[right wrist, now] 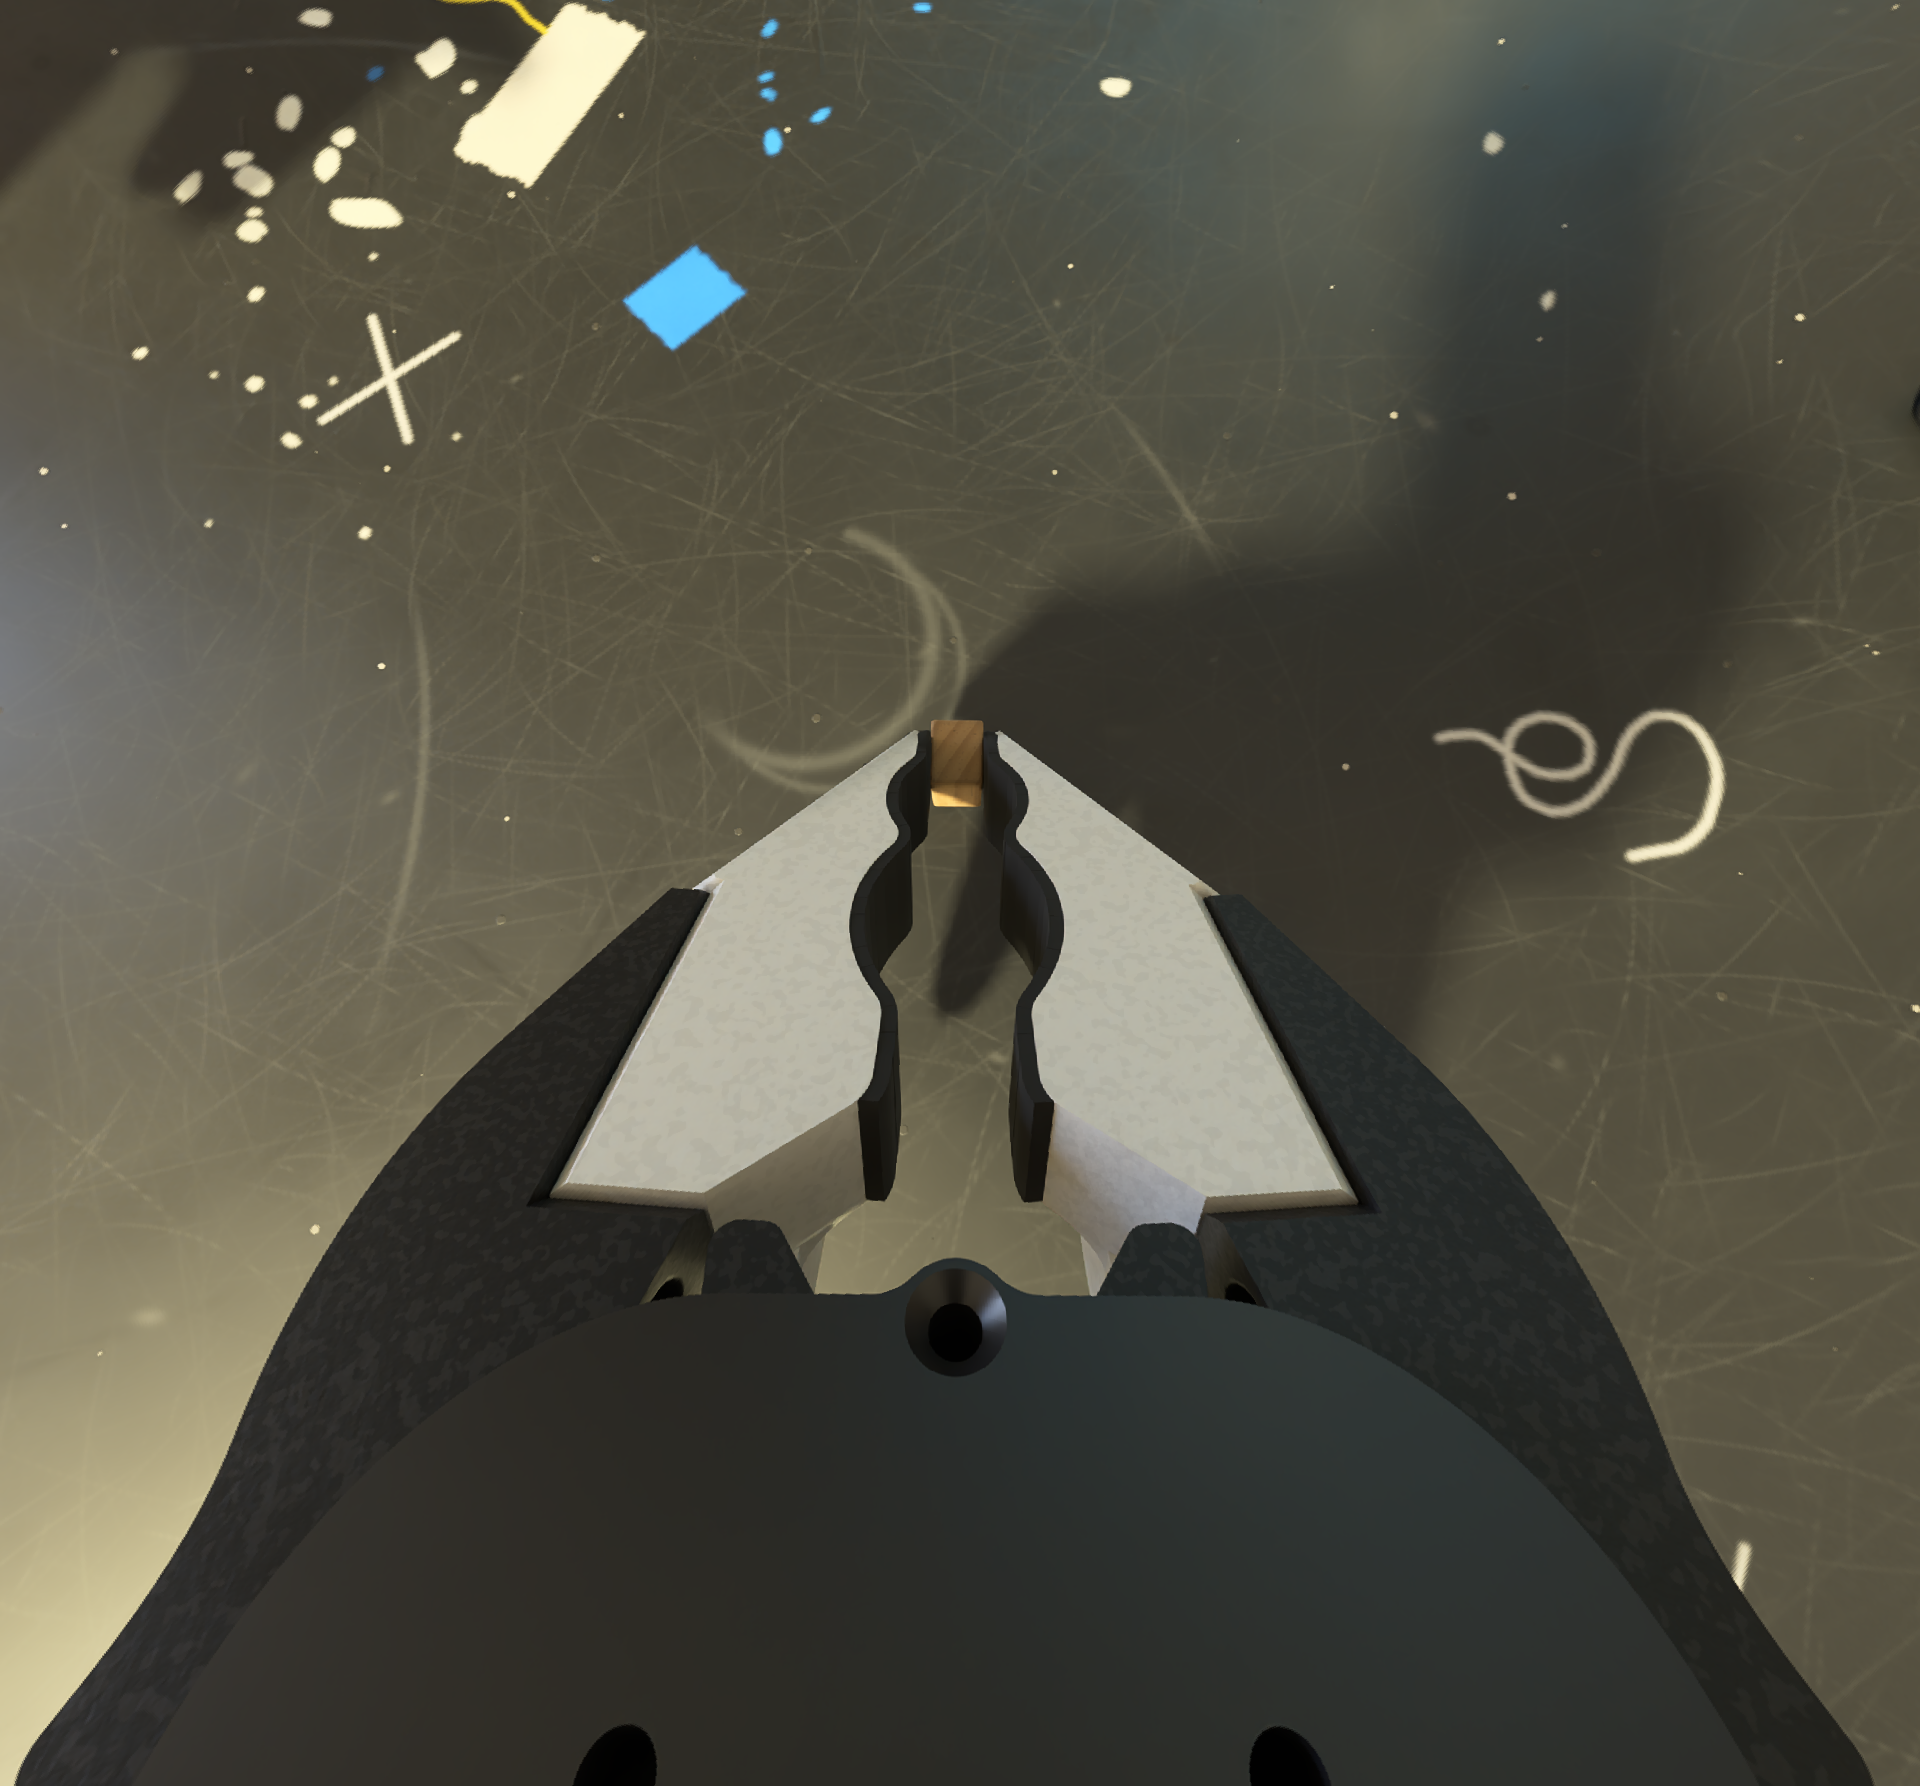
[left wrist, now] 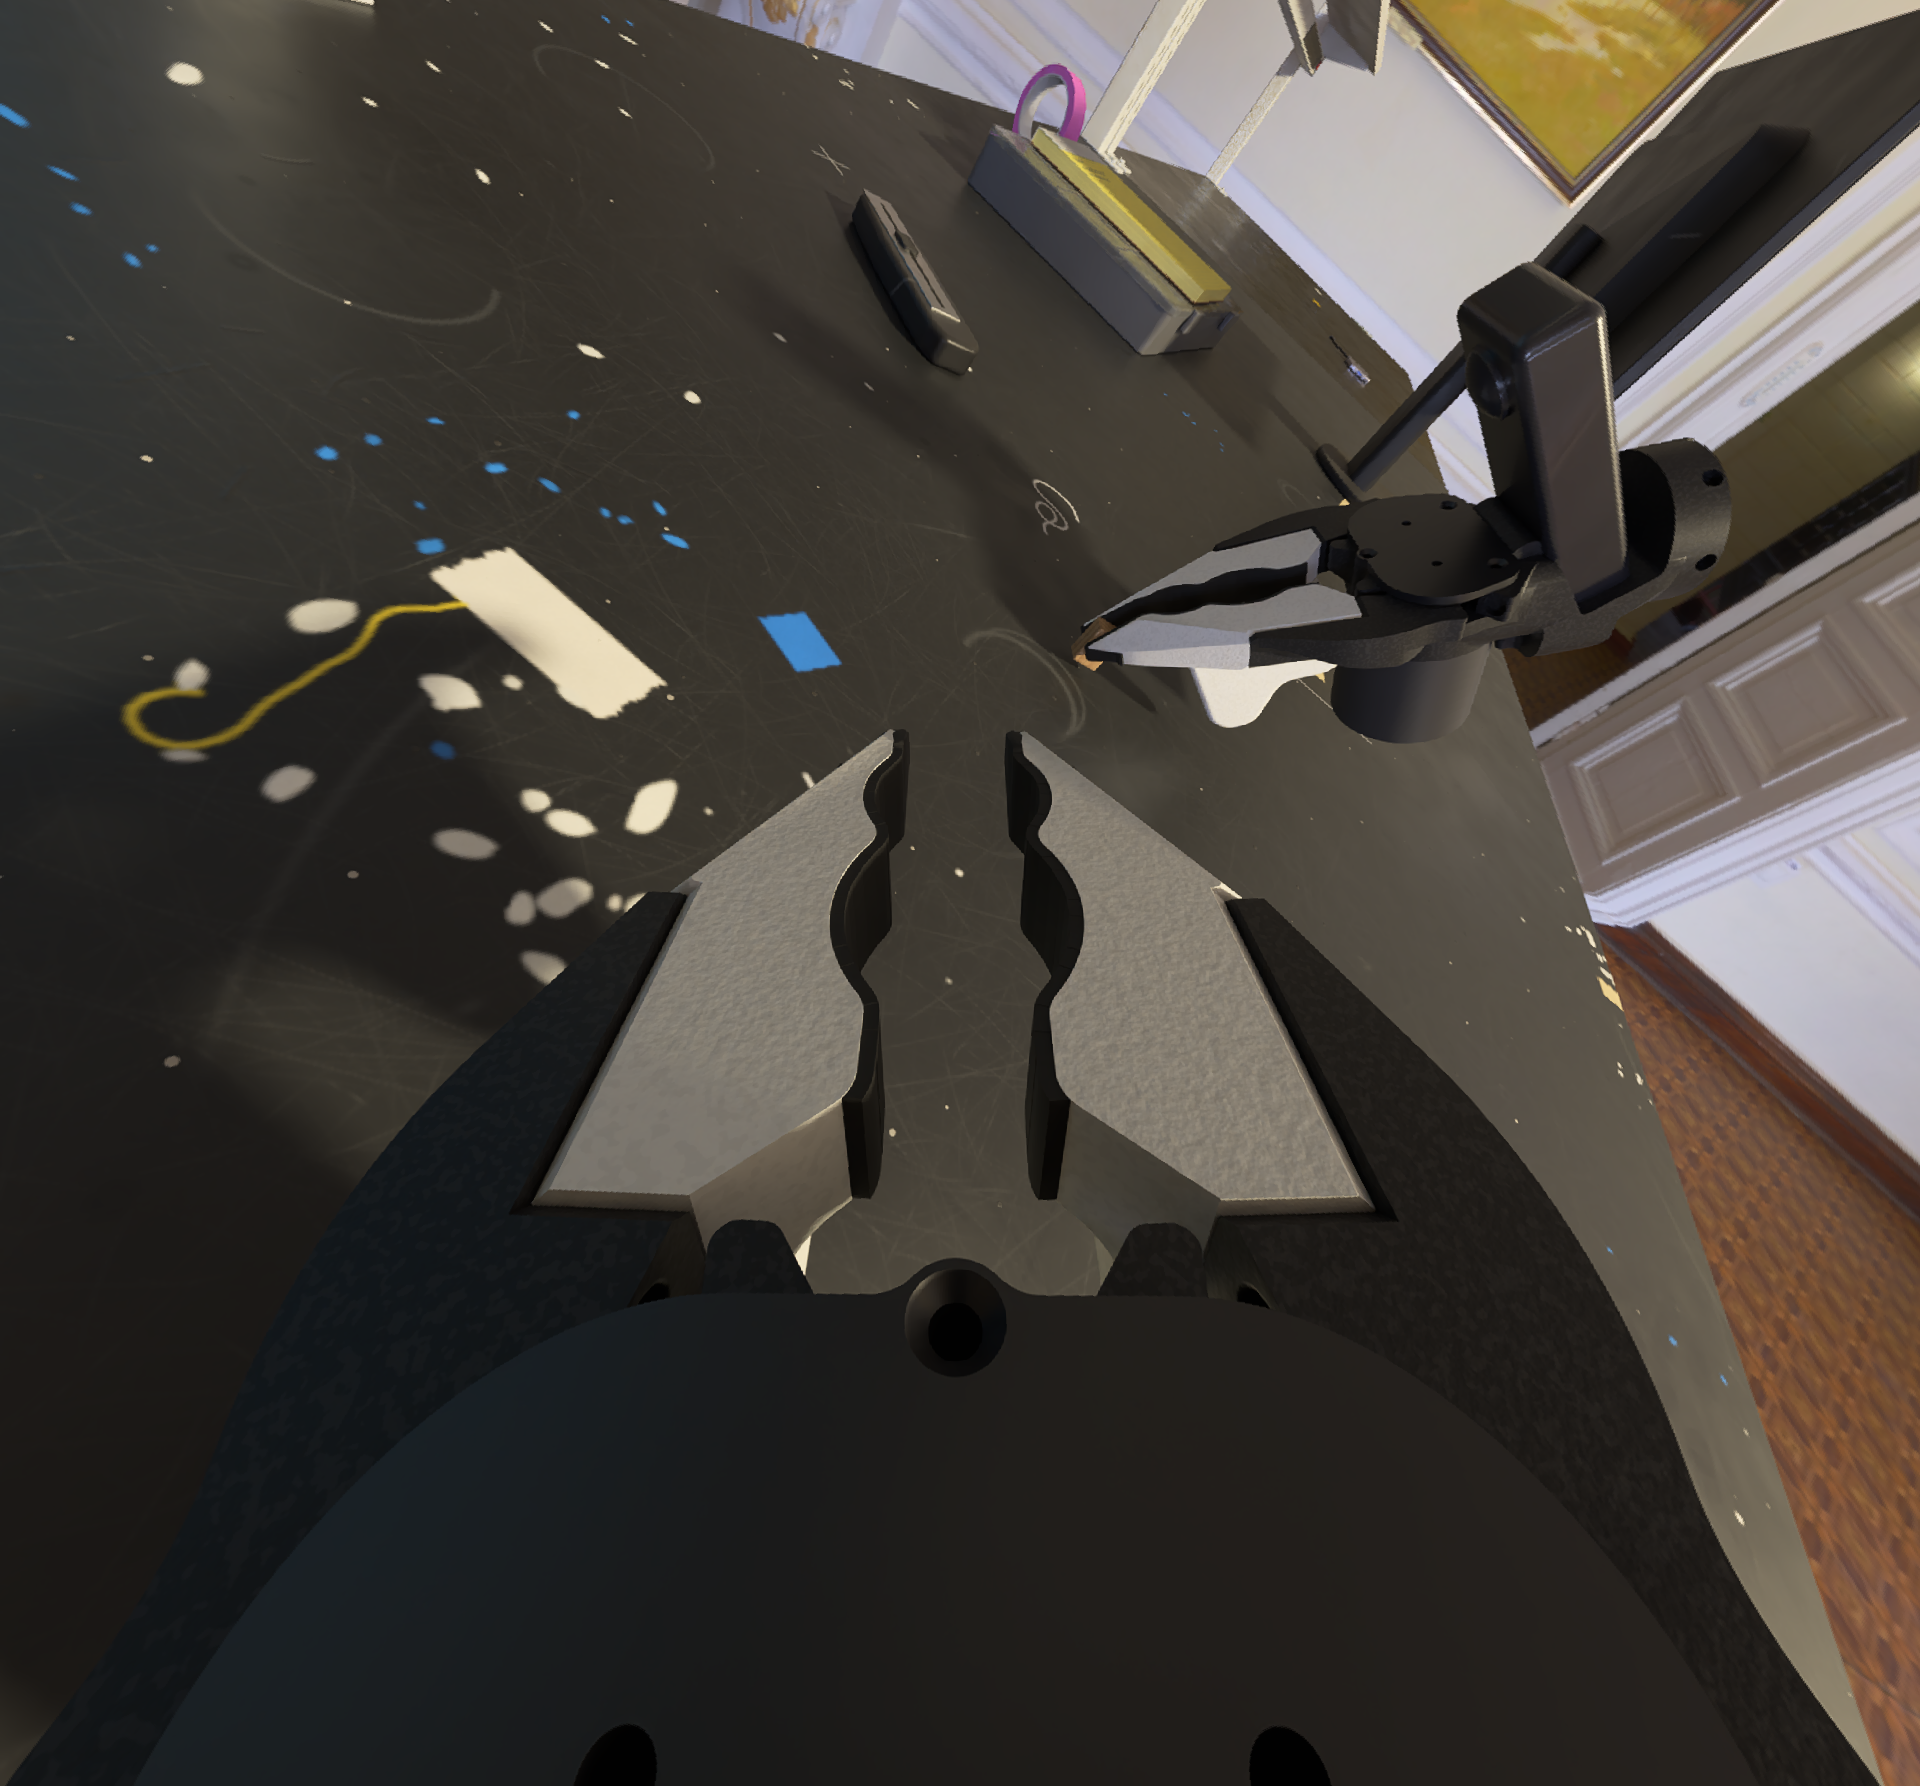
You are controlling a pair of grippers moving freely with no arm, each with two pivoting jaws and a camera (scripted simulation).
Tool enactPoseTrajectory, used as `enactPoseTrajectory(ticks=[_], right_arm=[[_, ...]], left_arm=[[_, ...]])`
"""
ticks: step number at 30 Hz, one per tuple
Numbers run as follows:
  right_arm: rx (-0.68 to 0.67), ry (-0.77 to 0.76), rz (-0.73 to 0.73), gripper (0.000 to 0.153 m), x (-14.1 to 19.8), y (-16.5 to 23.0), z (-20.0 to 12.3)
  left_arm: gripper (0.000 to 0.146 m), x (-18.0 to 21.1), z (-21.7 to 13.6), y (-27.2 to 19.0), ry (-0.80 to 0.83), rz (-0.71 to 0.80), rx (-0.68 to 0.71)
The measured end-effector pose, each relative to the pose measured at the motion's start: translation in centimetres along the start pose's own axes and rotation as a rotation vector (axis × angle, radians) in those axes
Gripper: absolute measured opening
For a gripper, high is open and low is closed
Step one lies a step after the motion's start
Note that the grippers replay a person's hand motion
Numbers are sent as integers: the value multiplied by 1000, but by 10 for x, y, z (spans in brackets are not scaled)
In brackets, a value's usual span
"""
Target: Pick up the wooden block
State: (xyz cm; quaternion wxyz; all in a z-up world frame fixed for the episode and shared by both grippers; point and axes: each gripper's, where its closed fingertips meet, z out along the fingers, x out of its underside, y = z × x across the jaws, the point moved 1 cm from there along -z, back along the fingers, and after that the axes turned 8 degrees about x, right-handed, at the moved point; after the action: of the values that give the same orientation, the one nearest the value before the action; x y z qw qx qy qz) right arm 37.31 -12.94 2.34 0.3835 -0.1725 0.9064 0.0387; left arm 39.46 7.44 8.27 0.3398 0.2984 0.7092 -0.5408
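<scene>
The right gripper (right wrist: pixel 957 749) has the small tan wooden block (right wrist: pixel 957 762) clenched right at its fingertips, pinched between the black pads (right wrist: pixel 1000 780), held over the scratched, paint-flecked black tabletop (right wrist: pixel 1143 386). Ahead and to the left of it lies a bright blue square patch (right wrist: pixel 684 296); farther on, a cream strip of tape (right wrist: pixel 549 95).

The left gripper (left wrist: pixel 956 749) is released, a gap between its fingers and nothing in it. Ahead and to the right of it the right gripper (left wrist: pixel 1091 647) shows, block (left wrist: pixel 1087 658) peeking at its tip. Beyond, a flat black bar-shaped device (left wrist: pixel 912 282) and a long grey box with a yellow top (left wrist: pixel 1107 235).
</scene>
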Motion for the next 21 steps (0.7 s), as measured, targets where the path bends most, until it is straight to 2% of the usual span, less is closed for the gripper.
enactPoseTrajectory(ticks=[13,17,21], right_arm=[[50,-31,33,9,-2,-20,-9],[97,-41,-10,9,-4,-28,-14],[22,-72,16,9,-6,-21,-18]], left_arm=[[18,0,0,0,3,2,-1],[18,0,0,0,4,6,-2],[18,1,0,-1,4,8,-1]])
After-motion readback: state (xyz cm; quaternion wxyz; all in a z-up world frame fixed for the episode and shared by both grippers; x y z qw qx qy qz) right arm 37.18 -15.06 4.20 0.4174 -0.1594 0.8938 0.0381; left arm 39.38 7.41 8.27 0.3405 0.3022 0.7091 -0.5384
